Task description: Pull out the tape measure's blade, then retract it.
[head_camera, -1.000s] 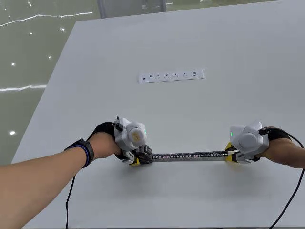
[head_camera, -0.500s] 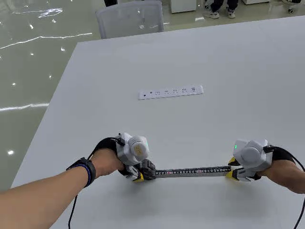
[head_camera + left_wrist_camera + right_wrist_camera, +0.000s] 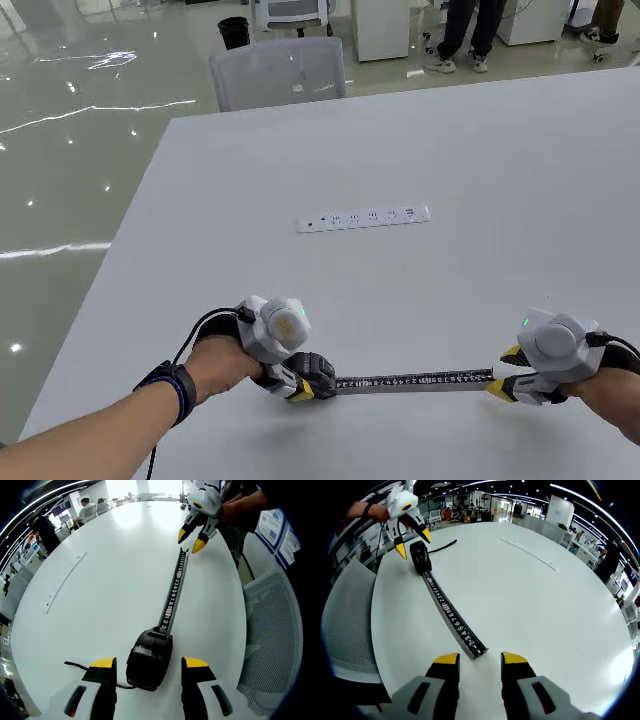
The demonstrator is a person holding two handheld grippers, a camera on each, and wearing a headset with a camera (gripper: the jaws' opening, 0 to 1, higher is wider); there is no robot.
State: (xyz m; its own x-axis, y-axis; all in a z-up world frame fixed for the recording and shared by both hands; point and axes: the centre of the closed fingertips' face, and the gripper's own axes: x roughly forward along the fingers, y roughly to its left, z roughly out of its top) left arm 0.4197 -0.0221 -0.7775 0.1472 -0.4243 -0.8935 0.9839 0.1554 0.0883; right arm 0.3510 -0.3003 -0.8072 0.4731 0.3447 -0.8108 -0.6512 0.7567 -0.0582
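The black tape measure case (image 3: 315, 375) sits on the pale grey worktop (image 3: 400, 130) at about 7 o'clock in the head view. Its dark, numbered metal blade (image 3: 415, 380) lies drawn out flat toward 5 o'clock. The left tongs (image 3: 150, 664) are spread, with one yellow-tipped jaw on each side of the case. In the left gripper view a narrow strip of worktop shows between each jaw and the case, so they bracket it without pinching. A thin black cord (image 3: 75, 666) trails from the case toward 9 o'clock in that view. The right tongs (image 3: 479, 661) are spread too. The blade's free end lies just ahead of them, in line with the gap between the jaws, unclamped. A long white power strip (image 3: 363, 217) lies well apart from the blade, toward 12 o'clock of it in the head view. A grey chair (image 3: 278, 70) stands beyond the worktop's far edge at 11 o'clock.
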